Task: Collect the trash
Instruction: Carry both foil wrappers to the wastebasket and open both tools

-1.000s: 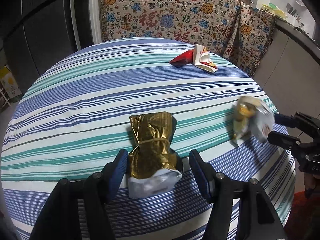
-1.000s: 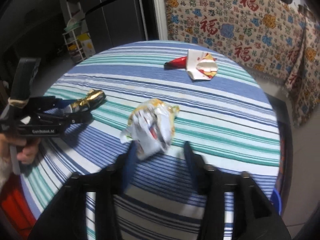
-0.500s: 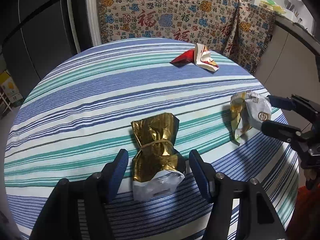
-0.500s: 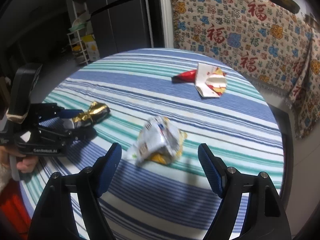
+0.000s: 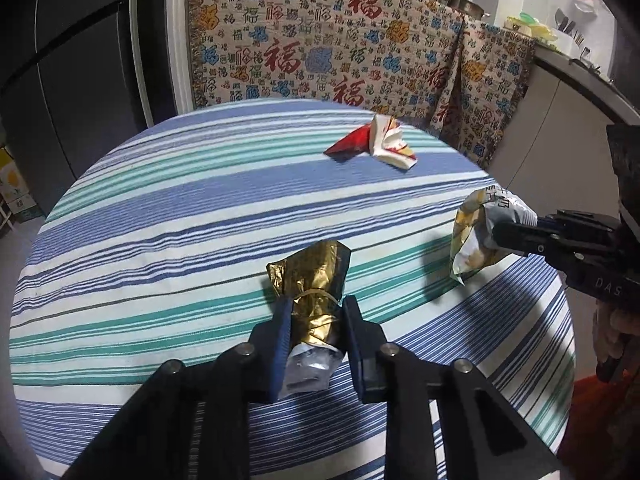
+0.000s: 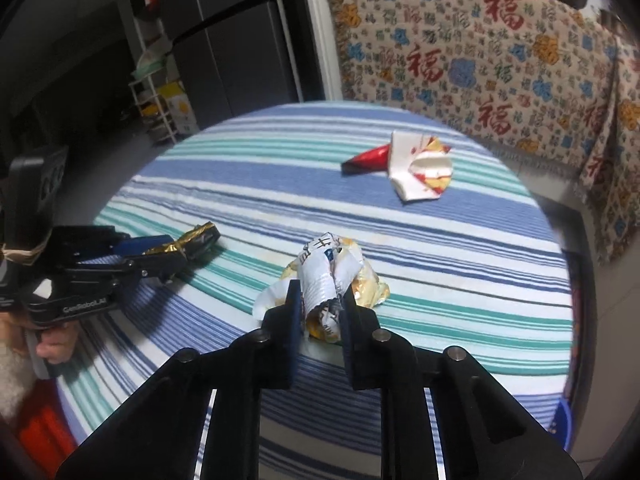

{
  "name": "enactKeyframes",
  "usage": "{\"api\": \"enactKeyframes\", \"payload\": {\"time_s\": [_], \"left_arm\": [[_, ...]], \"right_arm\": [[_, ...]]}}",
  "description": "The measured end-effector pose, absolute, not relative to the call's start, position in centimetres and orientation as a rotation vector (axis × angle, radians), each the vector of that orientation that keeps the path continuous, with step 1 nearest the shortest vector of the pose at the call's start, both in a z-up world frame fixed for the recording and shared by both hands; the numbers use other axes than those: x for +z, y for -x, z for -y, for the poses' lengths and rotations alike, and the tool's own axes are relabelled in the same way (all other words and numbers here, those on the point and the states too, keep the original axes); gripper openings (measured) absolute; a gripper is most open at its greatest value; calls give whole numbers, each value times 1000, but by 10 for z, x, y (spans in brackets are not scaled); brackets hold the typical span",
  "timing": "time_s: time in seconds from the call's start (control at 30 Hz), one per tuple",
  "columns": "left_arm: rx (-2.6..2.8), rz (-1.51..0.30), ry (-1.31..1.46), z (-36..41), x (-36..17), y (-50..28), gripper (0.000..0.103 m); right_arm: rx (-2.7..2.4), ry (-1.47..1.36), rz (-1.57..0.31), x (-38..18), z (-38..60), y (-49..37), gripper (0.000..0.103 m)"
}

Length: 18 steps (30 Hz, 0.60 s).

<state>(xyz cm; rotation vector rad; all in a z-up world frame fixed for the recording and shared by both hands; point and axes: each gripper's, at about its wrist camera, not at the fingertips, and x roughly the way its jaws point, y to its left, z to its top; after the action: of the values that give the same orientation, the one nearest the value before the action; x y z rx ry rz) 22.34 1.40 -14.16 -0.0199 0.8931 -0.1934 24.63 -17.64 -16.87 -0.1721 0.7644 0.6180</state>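
A crumpled gold foil wrapper (image 5: pixel 312 292) lies on the striped tablecloth (image 5: pixel 180 208). My left gripper (image 5: pixel 316 316) is closing on its narrow waist, and both pads press the foil. It shows again in the right wrist view as the gold foil wrapper (image 6: pixel 196 238) in the left gripper (image 6: pixel 176 258). A crumpled white and yellow snack bag (image 6: pixel 336 272) sits nearer the table's right side. My right gripper (image 6: pixel 320 300) is closing on it, pads squeezing the bag. From the left wrist view, the same snack bag (image 5: pixel 476 236) shows in the right gripper (image 5: pixel 498 230). A red and white wrapper (image 5: pixel 380 144) lies farther back, untouched.
The round table's edge (image 5: pixel 560 360) drops off close at the right and front. A patterned cloth (image 5: pixel 340 48) hangs behind the table. A dark fridge (image 6: pixel 224 40) and a small shelf rack (image 6: pixel 160 112) stand at the back left. A person's hand (image 6: pixel 48 346) holds the left gripper.
Both grippers have closed from wide open onto their wrappers. The snack bag, loose and shifting on the cloth earlier, is now pinched between the right fingers. Neither hand has moved much.
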Motion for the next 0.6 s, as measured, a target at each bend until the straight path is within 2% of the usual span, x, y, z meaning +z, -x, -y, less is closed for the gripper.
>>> {"api": "enactKeyframes", "payload": {"time_s": [0.23, 0.6], "left_arm": [[-251, -856, -2, 28, -123, -218, 25], [-399, -830, -37, 148, -102, -220, 25]], "right_arm": [[578, 138, -740, -153, 214, -233, 14], [432, 35, -697, -129, 322, -211, 14]]}}
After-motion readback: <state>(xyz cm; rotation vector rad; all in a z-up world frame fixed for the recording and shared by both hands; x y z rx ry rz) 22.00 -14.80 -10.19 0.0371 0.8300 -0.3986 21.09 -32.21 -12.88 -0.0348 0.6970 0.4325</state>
